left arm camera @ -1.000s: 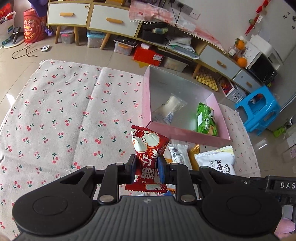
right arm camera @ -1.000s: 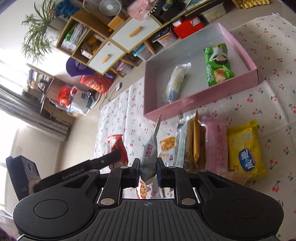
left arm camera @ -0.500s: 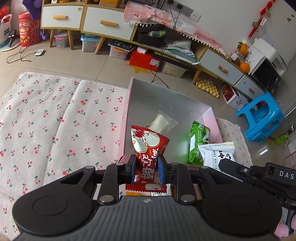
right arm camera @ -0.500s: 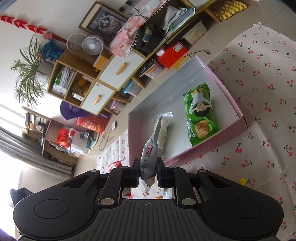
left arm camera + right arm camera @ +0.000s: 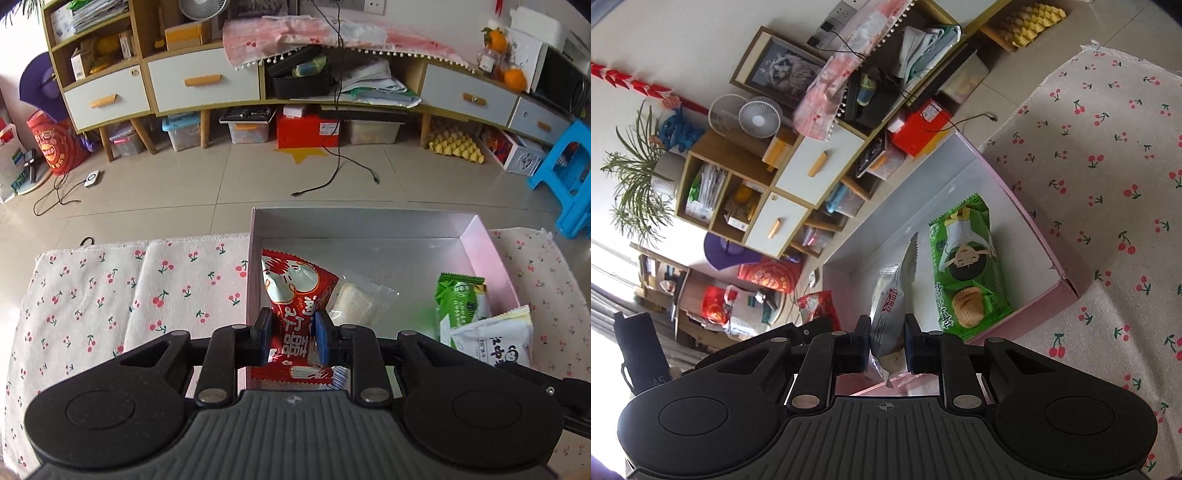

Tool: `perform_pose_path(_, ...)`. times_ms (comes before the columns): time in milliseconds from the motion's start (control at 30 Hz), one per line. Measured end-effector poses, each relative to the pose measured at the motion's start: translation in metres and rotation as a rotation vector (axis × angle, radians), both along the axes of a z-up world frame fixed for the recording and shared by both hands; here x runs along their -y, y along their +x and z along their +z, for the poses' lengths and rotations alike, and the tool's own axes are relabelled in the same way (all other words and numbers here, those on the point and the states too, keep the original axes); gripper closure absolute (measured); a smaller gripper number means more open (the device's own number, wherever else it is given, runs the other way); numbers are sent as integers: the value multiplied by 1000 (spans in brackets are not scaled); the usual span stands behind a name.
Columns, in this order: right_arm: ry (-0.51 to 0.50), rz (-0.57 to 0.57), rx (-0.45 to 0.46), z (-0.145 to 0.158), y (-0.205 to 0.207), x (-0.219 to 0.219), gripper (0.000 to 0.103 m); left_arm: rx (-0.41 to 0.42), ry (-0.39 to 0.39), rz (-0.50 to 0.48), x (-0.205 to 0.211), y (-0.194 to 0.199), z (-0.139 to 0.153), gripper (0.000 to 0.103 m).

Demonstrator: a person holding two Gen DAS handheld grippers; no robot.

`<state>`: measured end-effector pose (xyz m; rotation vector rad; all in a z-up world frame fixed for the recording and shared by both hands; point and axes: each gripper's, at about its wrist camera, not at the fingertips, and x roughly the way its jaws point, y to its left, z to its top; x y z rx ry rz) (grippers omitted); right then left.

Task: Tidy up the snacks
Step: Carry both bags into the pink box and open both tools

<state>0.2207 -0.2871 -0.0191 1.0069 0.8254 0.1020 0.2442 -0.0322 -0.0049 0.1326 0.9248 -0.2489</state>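
My left gripper (image 5: 291, 338) is shut on a red snack packet (image 5: 295, 291) and holds it over the left part of the pink box (image 5: 487, 243). My right gripper (image 5: 886, 347) is shut on a white snack packet (image 5: 892, 302), held edge-on over the same box (image 5: 1030, 221). The white packet (image 5: 495, 343) also shows at the right of the left wrist view. Inside the box lie a green snack packet (image 5: 967, 262) and a clear wrapped snack (image 5: 354, 304). The red packet (image 5: 816, 304) shows at the left of the right wrist view.
The box sits on a cherry-print cloth (image 5: 110, 291) spread on a tiled floor. A low cabinet (image 5: 207, 81) with drawers and storage bins runs along the far wall. A blue stool (image 5: 565, 170) stands at the right.
Both grippers have moved forward with their packets, from the snack pile in front of the box to over the box. Both stay shut.
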Motion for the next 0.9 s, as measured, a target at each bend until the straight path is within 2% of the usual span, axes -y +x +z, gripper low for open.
perform_pose_path(167,-8,7,14,0,2,0,85,5,36,14,7,7,-7,81)
perform_pose_path(333,-18,15,16,0,5,0,85,62,101,1,17,8,-8,81)
perform_pose_path(400,-21,13,15,0,6,0,81,70,109,-15,22,10,-8,81)
perform_pose_path(467,-14,3,15,0,5,1,80,84,123,-17,24,10,-7,76)
perform_pose_path(567,-6,4,22,2,4,4,68,86,121,-15,24,10,-8,70)
perform_pose_path(700,-64,20,28,8,3,1,52,75,112,-5,21,10,-8,56)
perform_pose_path(733,-71,23,29,9,2,0,52,74,103,-1,19,9,-7,52)
perform_pose_path(833,-83,38,34,13,2,-1,49,64,71,7,14,4,-4,48)
perform_pose_path(900,-98,40,40,18,0,-2,43,62,57,12,11,-1,0,45)
